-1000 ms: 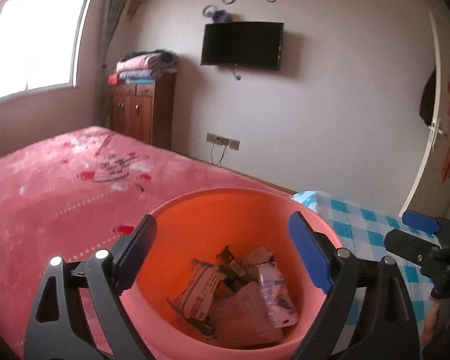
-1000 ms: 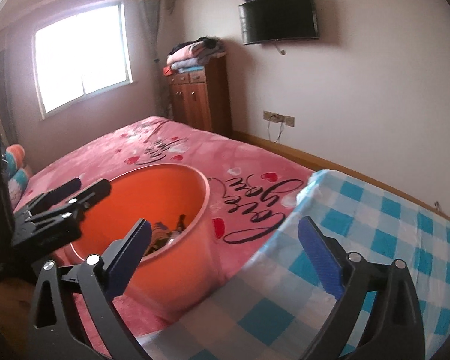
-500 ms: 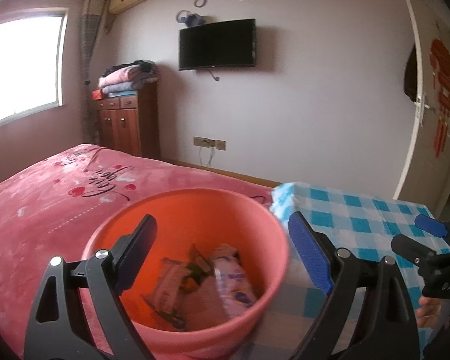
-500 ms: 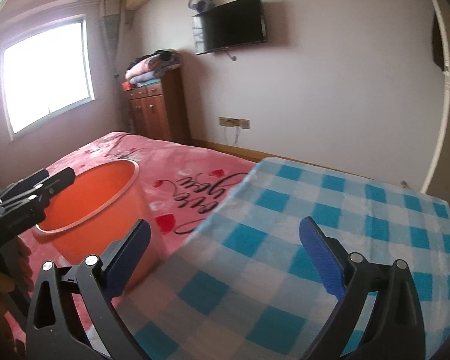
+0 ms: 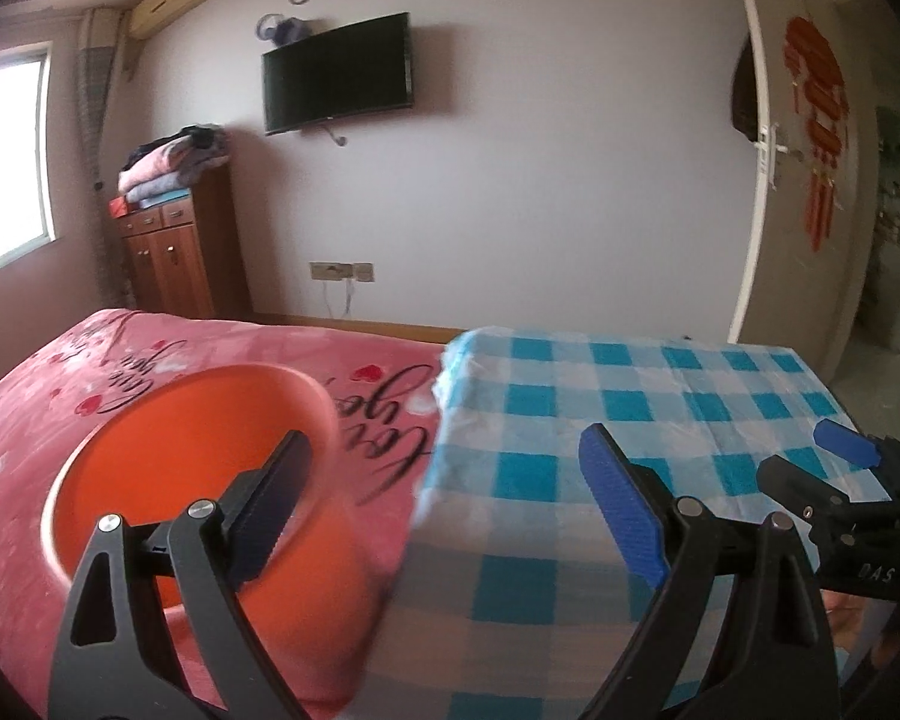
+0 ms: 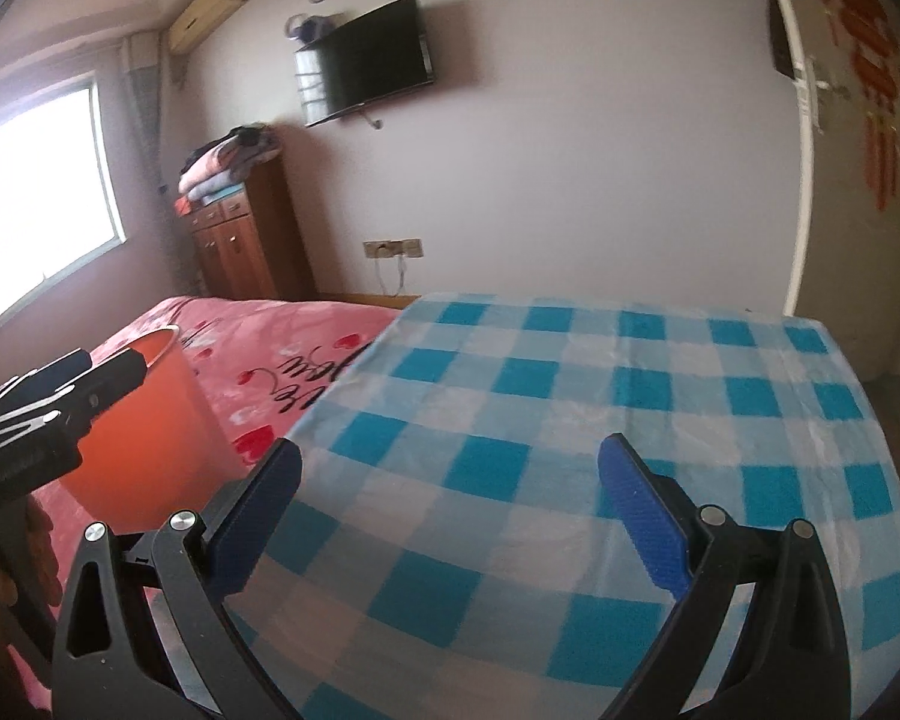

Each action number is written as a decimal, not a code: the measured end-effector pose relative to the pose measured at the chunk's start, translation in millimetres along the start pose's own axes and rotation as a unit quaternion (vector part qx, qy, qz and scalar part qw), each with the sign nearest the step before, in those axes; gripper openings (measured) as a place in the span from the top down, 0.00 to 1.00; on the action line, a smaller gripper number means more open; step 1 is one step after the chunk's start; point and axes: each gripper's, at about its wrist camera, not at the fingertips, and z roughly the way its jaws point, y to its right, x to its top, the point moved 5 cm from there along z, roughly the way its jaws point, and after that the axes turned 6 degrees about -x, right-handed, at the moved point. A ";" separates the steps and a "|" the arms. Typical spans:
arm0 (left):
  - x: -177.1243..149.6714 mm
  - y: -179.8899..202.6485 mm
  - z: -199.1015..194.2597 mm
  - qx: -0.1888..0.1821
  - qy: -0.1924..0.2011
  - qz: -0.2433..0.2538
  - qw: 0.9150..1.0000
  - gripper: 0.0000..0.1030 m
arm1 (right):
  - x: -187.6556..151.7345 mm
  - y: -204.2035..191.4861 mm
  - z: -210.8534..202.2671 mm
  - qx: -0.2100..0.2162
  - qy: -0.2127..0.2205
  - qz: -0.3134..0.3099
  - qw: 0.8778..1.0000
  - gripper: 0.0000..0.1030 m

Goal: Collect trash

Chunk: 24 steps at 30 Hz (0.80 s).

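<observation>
both the left gripper (image 5: 444, 504) and right gripper (image 6: 450, 510), wide open and empty, have swung from the orange bin (image 5: 168, 480), now at nine o'clock, toward the bare checkered table (image 6: 630, 396), suggesting collecting is finished.

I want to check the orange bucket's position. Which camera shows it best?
The left wrist view: the orange bucket shows its rim and inner wall on the pink bedspread. The right wrist view catches only part of its side, behind the left tongs.
</observation>
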 end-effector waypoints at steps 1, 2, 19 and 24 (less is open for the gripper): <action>-1.0 4.5 1.3 -0.003 -0.002 0.002 1.000 0.11 | -2.0 6.6 -1.1 -0.006 0.001 0.005 1.000 0.05; -2.2 10.0 3.1 -0.005 -0.004 0.005 1.000 0.11 | -4.2 13.2 -2.3 -0.012 0.002 0.008 1.000 0.05; -19.7 100.3 31.3 -0.056 -0.033 0.048 0.997 0.11 | -33.6 94.8 -14.8 -0.075 0.006 0.051 0.996 0.05; -22.4 121.1 38.7 -0.062 -0.035 0.055 0.996 0.11 | -39.5 115.1 -19.1 -0.090 0.011 0.063 0.994 0.05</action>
